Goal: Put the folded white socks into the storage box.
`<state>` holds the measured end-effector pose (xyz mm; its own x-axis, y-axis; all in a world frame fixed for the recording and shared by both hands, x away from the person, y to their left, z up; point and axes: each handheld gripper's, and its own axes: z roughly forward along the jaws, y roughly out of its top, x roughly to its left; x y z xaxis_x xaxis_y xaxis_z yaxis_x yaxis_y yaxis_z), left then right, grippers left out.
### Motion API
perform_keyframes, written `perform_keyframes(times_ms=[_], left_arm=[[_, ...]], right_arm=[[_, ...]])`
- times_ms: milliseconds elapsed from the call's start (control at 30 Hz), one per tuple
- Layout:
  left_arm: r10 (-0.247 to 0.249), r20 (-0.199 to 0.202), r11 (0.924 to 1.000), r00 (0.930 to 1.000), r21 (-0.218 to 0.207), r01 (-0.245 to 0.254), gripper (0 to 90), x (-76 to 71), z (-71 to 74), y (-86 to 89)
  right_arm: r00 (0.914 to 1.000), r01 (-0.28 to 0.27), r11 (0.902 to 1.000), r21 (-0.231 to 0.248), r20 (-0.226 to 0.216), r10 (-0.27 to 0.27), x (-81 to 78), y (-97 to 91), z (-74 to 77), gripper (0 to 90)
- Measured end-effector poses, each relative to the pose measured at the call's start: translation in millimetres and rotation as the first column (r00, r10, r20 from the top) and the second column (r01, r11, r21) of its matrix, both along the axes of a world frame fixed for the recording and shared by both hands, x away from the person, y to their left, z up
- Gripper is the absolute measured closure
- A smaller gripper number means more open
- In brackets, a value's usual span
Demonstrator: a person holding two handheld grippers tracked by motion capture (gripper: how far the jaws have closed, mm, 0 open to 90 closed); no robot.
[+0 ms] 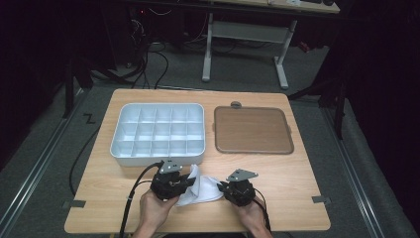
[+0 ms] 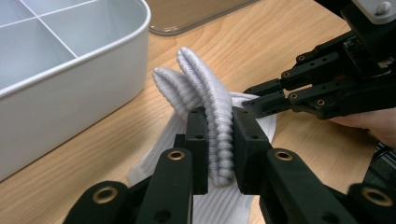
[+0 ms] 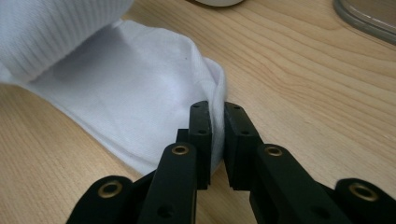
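Lying low and centre in the high view, on the pale wooden tabletop (image 1: 297, 168), between two hands: soft white ribbed cotton sock (image 1: 200, 191), just below the white plastic compartment tray (image 1: 157, 133). Looks clean and bright; ribbed cuff folded into thick, rounded ridges standing up in the middle of the left gripper view (image 2: 205, 88); smoother, finer knit spread flat in the upper left of the right gripper view (image 3: 126, 93).

Pinching the ribbed fold from both sides: left gripper (image 2: 220, 151), black jaws nearly together, cloth squeezed between the pads. Clamped on a thin edge of the flat part at centre frame: right gripper (image 3: 218, 144), jaws almost meeting, cloth caught between them.

Cut off at the upper left of the right gripper view: the ribbed part, blurred by closeness. Partly covered in the high view: sock ends, tucked under both black grippers, so full length hard to judge. Cropped at the top of the left gripper view: brown rounded-square flat lid (image 1: 252, 130). Toe and heel impossible to tell apart.
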<state>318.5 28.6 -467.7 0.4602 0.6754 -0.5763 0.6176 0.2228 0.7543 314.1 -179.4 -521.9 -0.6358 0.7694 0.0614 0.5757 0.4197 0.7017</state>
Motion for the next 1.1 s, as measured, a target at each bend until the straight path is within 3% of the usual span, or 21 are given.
perform_keyframes(times_ms=[400, 667, 900, 1100], left_arm=[[-0.033, -0.001, 0.9944, 0.9995, 0.101, 0.033, 78.1, -1.1, -14.1, -18.2], [-0.050, -0.004, 0.9894, 0.9987, 0.136, 0.050, 76.3, -1.3, -22.2, -25.9], [-0.056, -0.020, 0.9908, 0.9983, 0.122, 0.058, 70.4, -0.7, -28.1, -28.2], [-0.066, -0.020, 0.9918, 0.9976, 0.109, 0.067, 56.7, -2.4, -26.4, -28.5]], right_arm=[[0.9998, -0.017, 0.9998, 0.009, -0.011, 0.017, -0.4, 13.4, -0.7, 83.1], [0.9998, -0.010, 0.9998, 0.020, -0.018, 0.011, 0.4, 12.7, -1.1, 82.6], [0.9997, -0.008, 0.9996, 0.028, -0.023, 0.008, 1.3, 12.0, -1.4, 82.3], [0.9998, -0.004, 0.9995, 0.032, -0.021, 0.005, 1.3, 11.3, -1.2, 81.6]])
